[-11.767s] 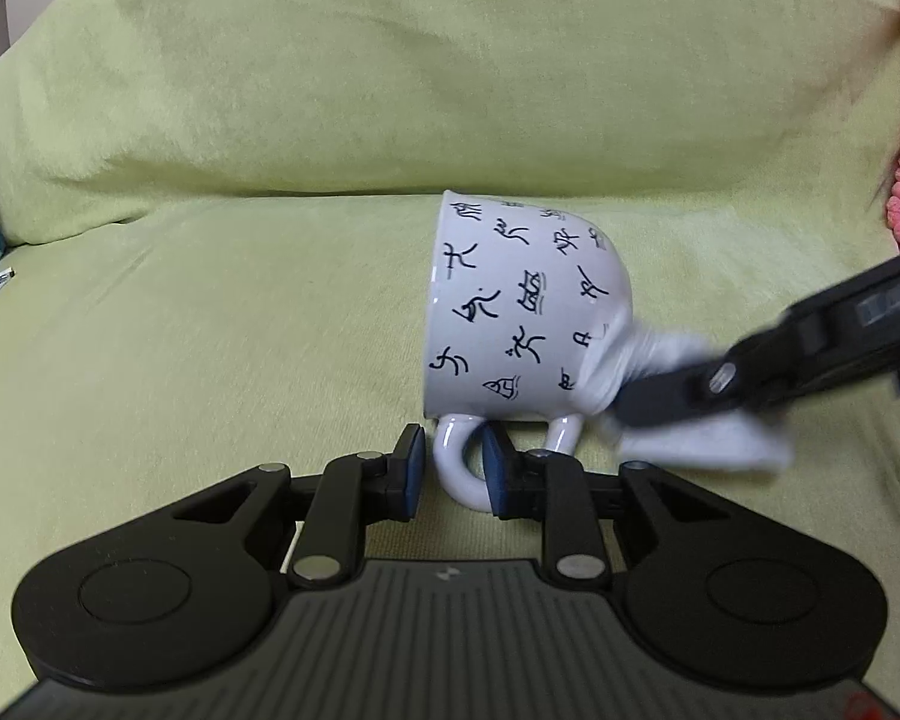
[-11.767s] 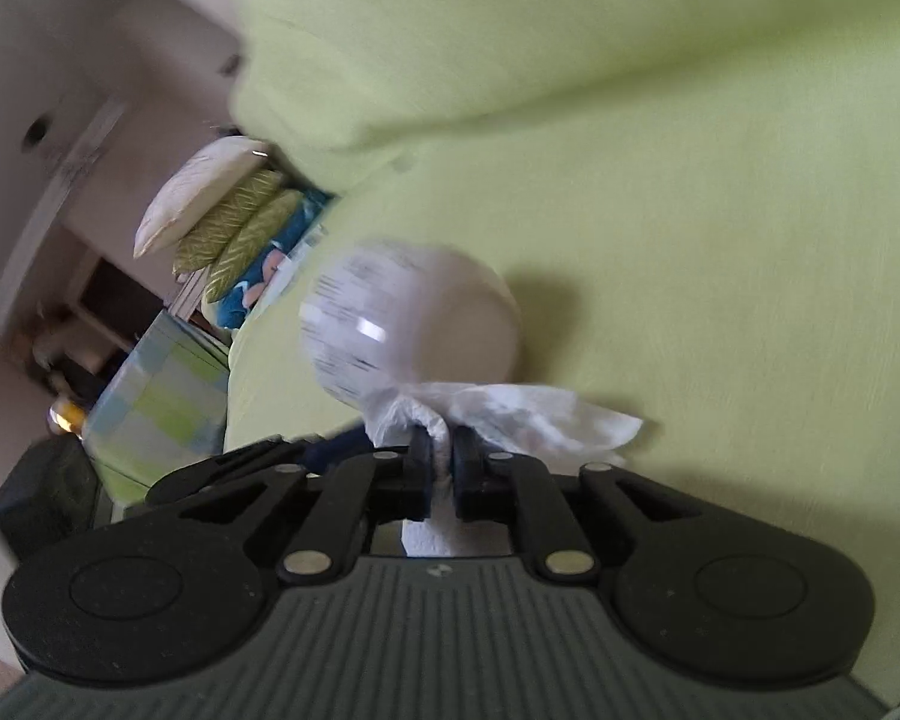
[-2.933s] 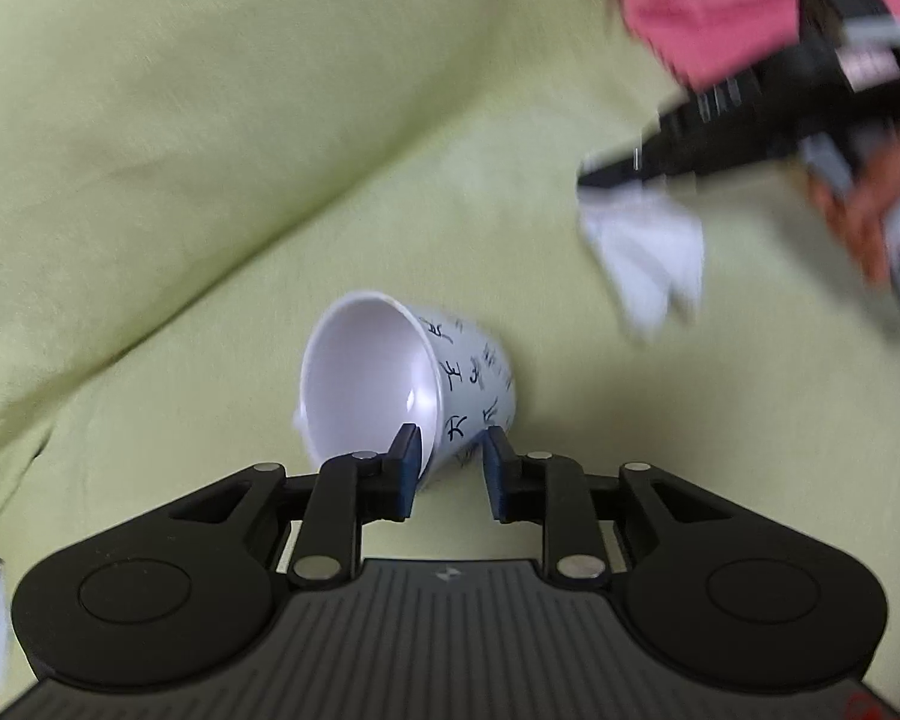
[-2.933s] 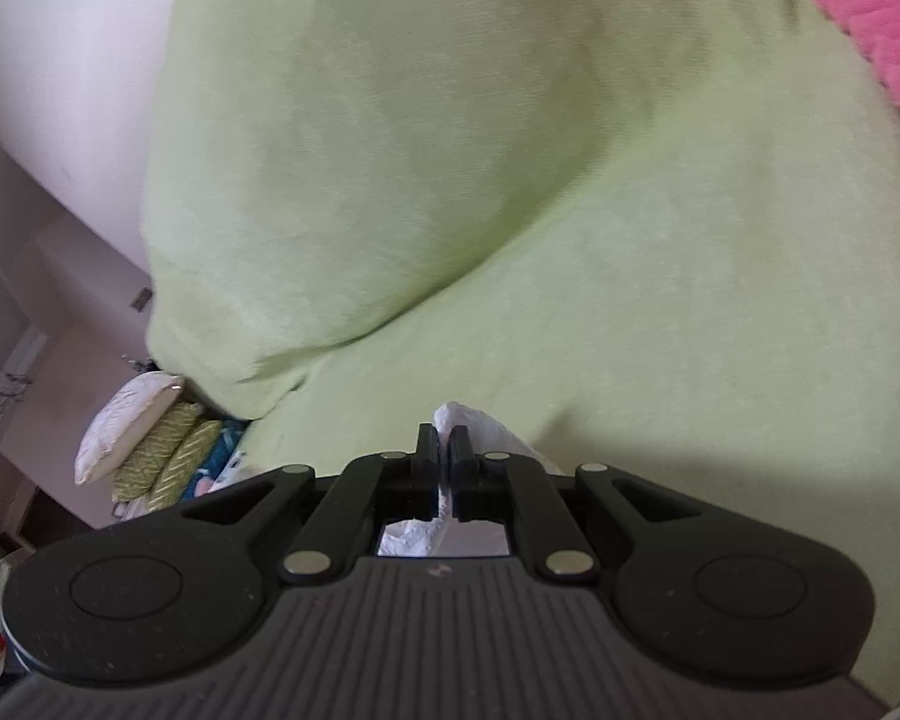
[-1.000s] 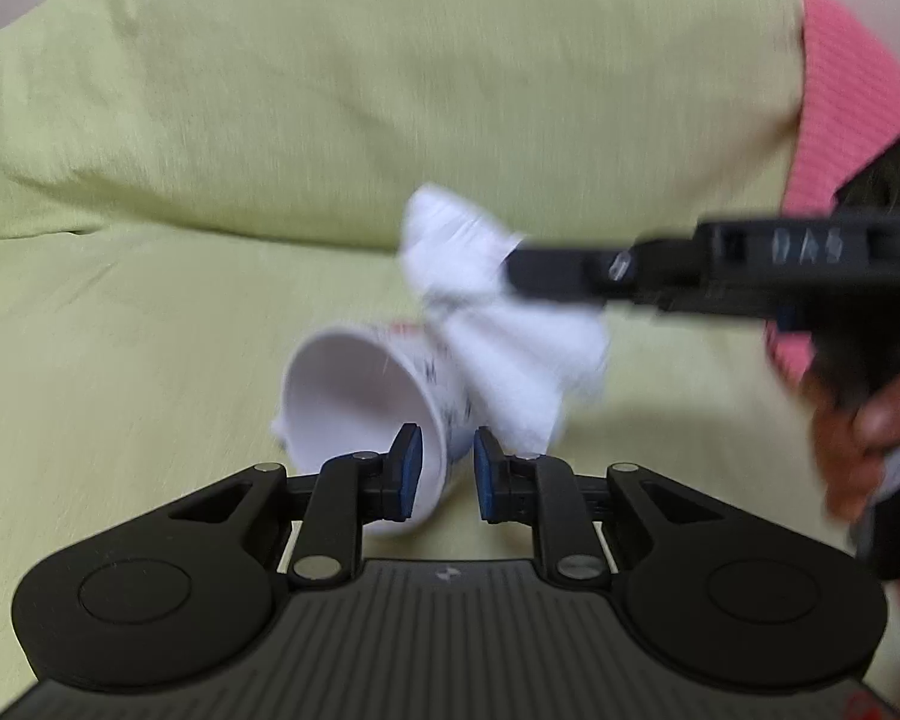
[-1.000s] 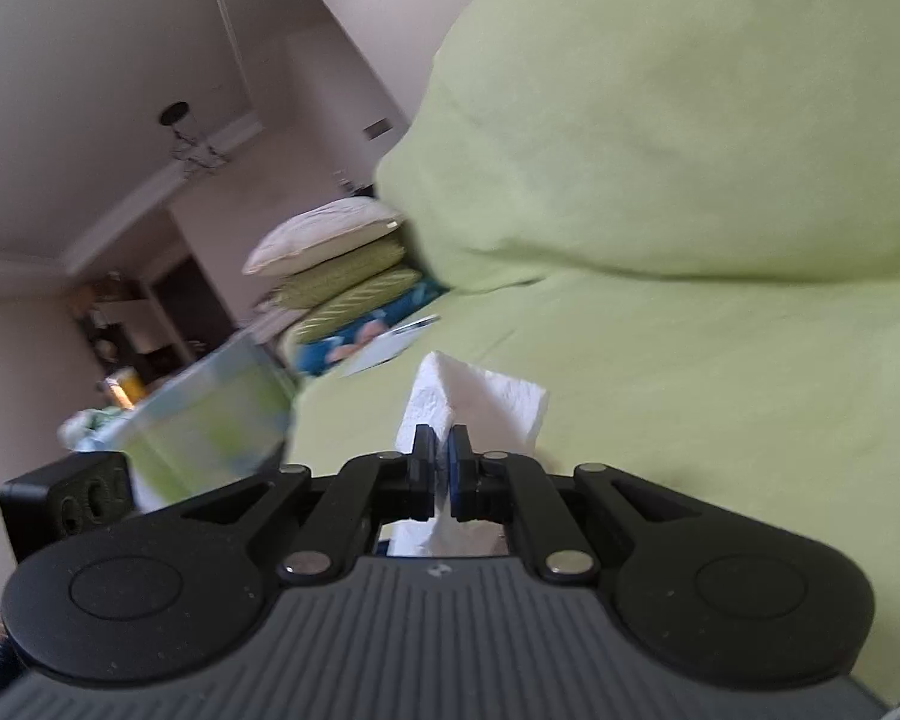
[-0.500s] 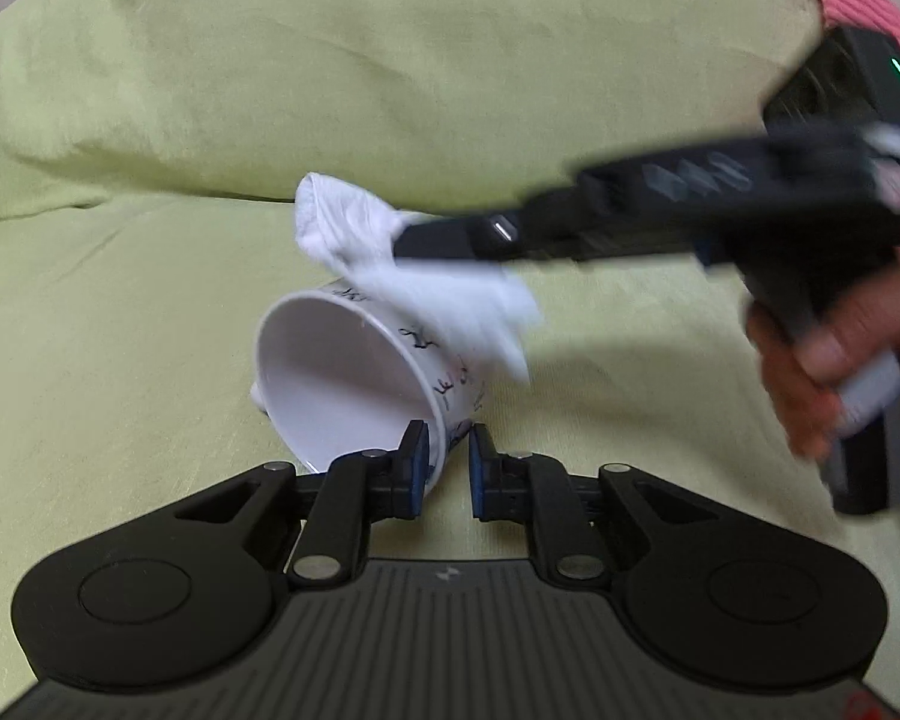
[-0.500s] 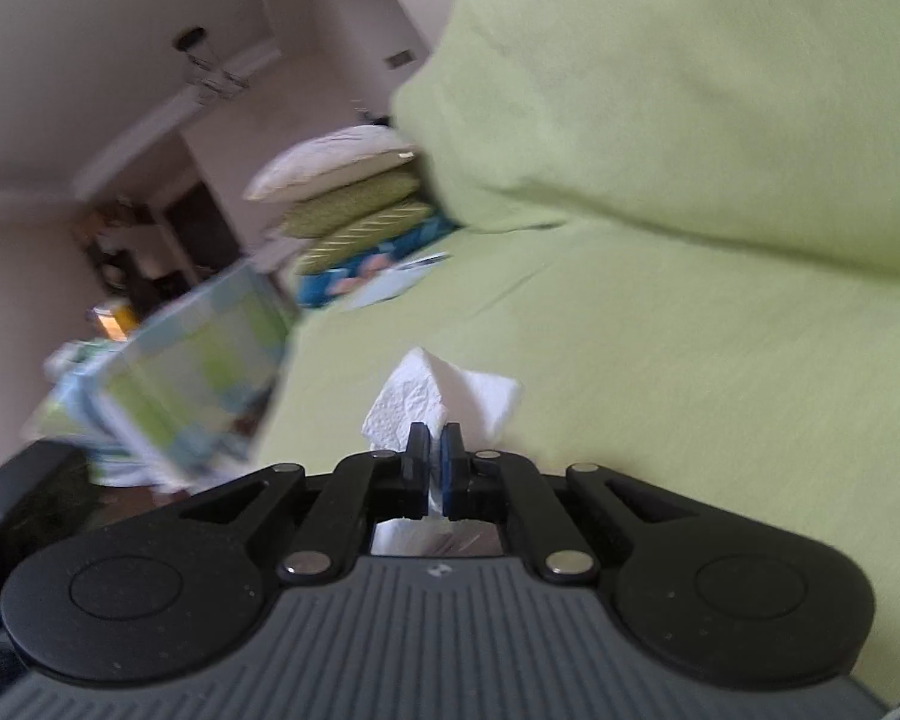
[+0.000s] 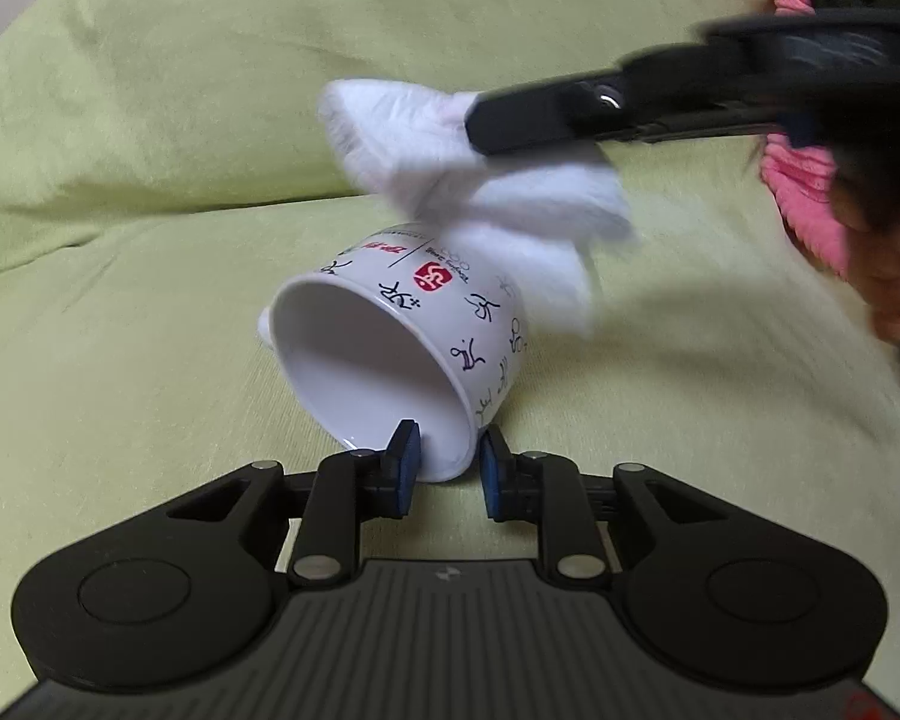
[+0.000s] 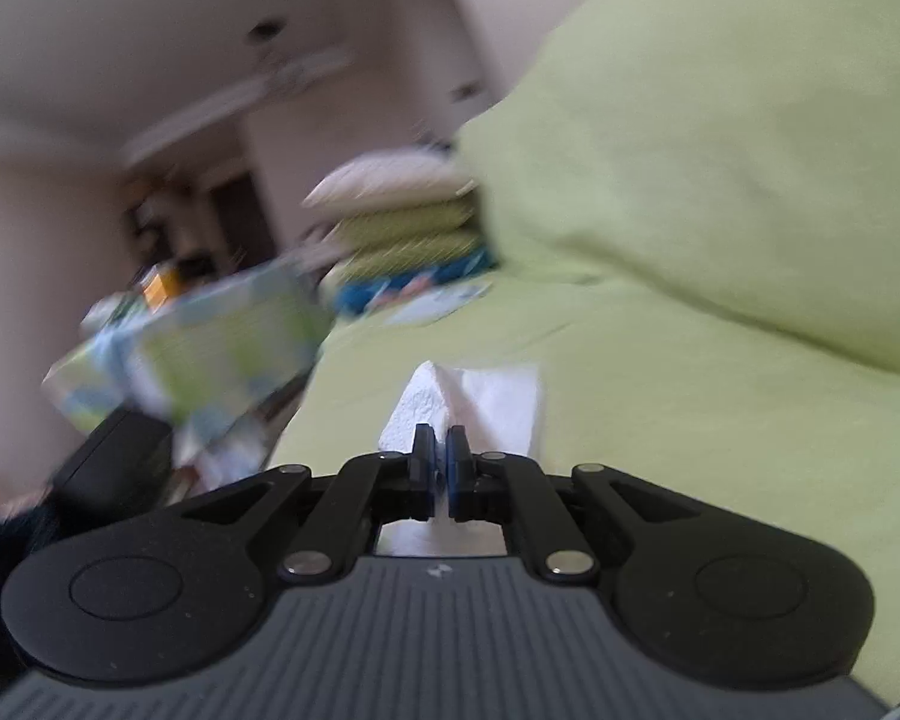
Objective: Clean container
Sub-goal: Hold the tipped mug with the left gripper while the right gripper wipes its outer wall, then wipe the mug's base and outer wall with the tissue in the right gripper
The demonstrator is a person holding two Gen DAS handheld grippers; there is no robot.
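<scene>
**Tissue up, mug tipped, wipe still to land**

Tissue is the tool here, a crumpled white wad pinched tight in the right gripper, whose jaws sit nearly touching with paper squeezed between them. From the left wrist view it hangs at about 12 o'clock of the mug, just above the wall, and it's blurry, so I can't tell if the lower flap actually touches the cup.

Mug lies on its side on the green sofa cushion, mouth facing the camera and toward 8 o'clock. Left gripper straddles the rim at the mug's 6 o'clock, one pad inside, one outside, at a narrow gap. Looks like a clamp on the wall, though contact on the outer pad is hard to confirm.

My read: this is mid-clean, between strokes, with the wad lined up for another pass. Next move calls for bringing the tissue down to the opening and swirling inside, while the left side keeps the cup steady so it doesn't roll on the soft cushion.
</scene>
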